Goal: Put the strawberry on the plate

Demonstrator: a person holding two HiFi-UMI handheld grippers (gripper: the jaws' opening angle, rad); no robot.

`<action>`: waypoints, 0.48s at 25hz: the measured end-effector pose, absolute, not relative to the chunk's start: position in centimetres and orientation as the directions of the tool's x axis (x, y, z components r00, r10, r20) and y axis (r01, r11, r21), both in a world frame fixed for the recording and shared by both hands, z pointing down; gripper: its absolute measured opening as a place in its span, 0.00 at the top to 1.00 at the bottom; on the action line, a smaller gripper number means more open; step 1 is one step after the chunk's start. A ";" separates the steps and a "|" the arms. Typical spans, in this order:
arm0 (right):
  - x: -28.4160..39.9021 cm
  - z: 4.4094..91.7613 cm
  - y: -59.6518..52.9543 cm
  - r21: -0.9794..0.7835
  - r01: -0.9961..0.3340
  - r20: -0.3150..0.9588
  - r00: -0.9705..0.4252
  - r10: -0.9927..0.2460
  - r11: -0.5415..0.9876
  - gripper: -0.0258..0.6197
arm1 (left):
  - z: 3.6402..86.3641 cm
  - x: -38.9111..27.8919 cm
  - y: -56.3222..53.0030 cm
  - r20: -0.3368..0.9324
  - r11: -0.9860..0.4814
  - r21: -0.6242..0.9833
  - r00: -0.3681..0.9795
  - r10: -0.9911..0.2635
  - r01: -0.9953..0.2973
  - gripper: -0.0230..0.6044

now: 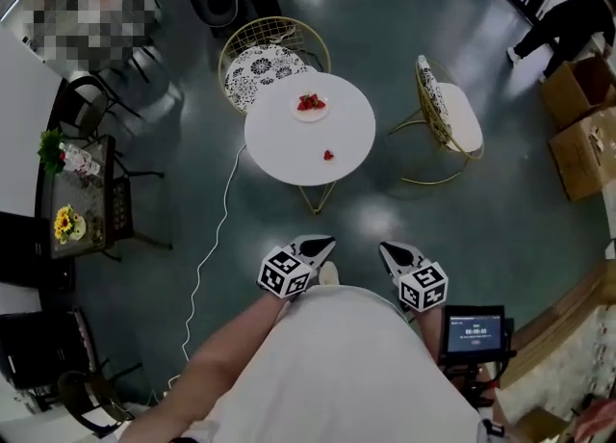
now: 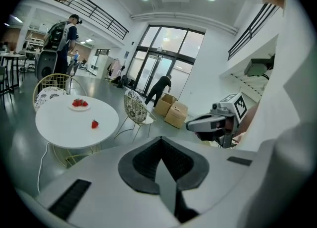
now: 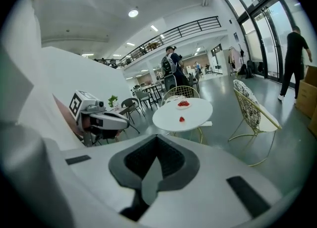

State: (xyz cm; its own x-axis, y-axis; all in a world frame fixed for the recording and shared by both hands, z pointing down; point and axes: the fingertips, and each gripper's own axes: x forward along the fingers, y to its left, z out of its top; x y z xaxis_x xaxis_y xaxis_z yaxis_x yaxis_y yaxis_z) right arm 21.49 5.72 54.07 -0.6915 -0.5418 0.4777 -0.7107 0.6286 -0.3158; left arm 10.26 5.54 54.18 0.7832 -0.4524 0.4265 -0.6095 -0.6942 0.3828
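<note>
A lone red strawberry (image 1: 328, 154) lies near the front of the round white table (image 1: 279, 143). Toward the table's far side, a small white plate (image 1: 310, 105) holds several strawberries. Both grippers are held close to the person's body, well short of the table. The left gripper (image 1: 320, 243) and the right gripper (image 1: 388, 251) are both shut with nothing between the jaws. The left gripper view shows the strawberry (image 2: 94, 124) and the plate (image 2: 79, 105) far off. The right gripper view shows the same strawberry (image 3: 182, 119) and plate (image 3: 184, 104).
Two gold wire chairs (image 1: 273, 58) (image 1: 445, 114) stand at the table's far and right sides. A white cable (image 1: 217, 239) trails over the floor at the left. A side table with flowers (image 1: 77, 200) stands left; cardboard boxes (image 1: 582, 123) and a person (image 1: 568, 22) are right.
</note>
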 end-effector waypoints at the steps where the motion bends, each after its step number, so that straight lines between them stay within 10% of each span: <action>1: 21.0 54.0 4.9 -0.310 -0.707 0.483 -0.693 -0.535 0.636 0.95 | 54.2 9.8 4.9 0.423 -0.692 0.386 0.784 -0.455 -0.610 0.96; 12: 15.7 53.9 -2.2 -0.256 -0.655 0.520 -0.713 -0.470 0.711 0.95 | 54.5 4.0 0.5 0.399 -0.632 0.392 0.743 -0.537 -0.668 0.96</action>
